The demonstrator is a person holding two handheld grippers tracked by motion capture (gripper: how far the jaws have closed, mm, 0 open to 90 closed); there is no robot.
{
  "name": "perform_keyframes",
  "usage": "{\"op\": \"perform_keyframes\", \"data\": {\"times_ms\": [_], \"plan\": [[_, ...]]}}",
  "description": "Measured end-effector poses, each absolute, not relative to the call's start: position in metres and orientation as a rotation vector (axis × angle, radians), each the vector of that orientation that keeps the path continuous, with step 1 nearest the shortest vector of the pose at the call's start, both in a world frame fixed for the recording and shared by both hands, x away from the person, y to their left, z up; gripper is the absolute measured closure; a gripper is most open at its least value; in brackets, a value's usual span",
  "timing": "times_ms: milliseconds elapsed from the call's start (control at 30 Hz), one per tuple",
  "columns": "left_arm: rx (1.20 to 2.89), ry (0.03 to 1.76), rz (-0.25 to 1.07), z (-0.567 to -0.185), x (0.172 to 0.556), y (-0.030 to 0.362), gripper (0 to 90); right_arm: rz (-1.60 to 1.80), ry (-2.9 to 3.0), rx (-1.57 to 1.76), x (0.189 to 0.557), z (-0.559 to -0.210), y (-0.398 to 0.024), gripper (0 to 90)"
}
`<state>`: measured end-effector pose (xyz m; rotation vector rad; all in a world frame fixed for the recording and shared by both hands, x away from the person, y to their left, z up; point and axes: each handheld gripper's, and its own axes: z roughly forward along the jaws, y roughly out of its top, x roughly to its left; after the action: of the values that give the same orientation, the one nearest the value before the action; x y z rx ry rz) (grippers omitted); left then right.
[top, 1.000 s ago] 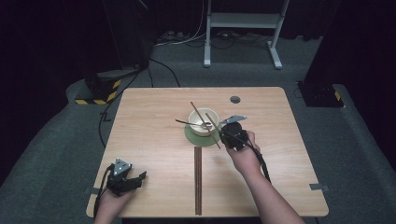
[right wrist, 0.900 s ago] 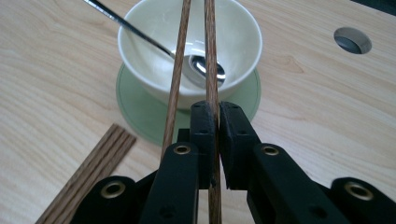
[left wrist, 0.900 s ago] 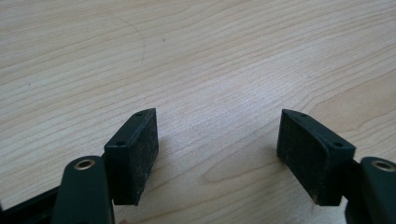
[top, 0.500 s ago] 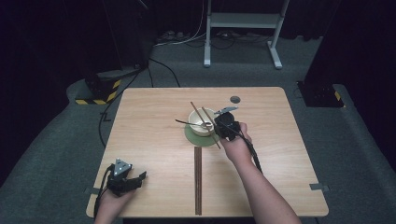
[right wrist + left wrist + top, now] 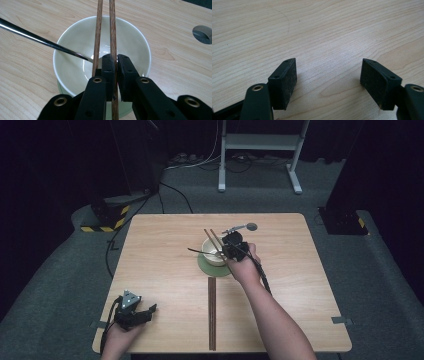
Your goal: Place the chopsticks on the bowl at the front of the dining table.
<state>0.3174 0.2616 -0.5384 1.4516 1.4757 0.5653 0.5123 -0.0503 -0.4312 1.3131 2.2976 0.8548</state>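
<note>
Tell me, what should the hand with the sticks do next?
Probably lift the right gripper a little, keeping it closed. Its jaws pinch one brown wooden chopstick; the other lies loose beside it over the pale round bowl and could slip.

We find a pair of brown wooden chopsticks (image 5: pixel 111 30) lying across the rim of a pale cream bowl (image 5: pixel 75 42), side by side and close to parallel. One of them is clamped between the closed pads of the right gripper (image 5: pixel 115 60), at the bowl's near right; the other passes just beside the pads. In the high view the chopsticks (image 5: pixel 214 241) slant from the bowl (image 5: pixel 210 254) toward the far left. The bowl stands upright on a green coaster (image 5: pixel 206 267) at the table's centre.
</note>
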Motion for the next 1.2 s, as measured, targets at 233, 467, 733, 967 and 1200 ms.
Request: {"op": "perform_keyframes", "data": {"times_ms": [233,467,733,967,1200], "plan": [[1.449,1.469,0.564,-0.539,0.318,0.262,29.4,0.849,2.29,1.319,0.525,-0.432,-0.04,83.9],[1.46,1.469,0.563,-0.538,0.317,0.262,29.4,0.827,2.298,1.324,0.53,-0.433,-0.035,83.8],[1.458,1.468,0.562,-0.538,0.318,0.262,29.4,0.817,2.304,1.334,0.532,-0.438,-0.033,83.8],[1.45,1.466,0.561,-0.539,0.318,0.262,29.5,0.822,2.307,1.337,0.534,-0.439,-0.034,83.5],[1.457,1.467,0.562,-0.538,0.317,0.262,29.4,0.832,2.311,1.339,0.534,-0.439,-0.035,78.8]]}}
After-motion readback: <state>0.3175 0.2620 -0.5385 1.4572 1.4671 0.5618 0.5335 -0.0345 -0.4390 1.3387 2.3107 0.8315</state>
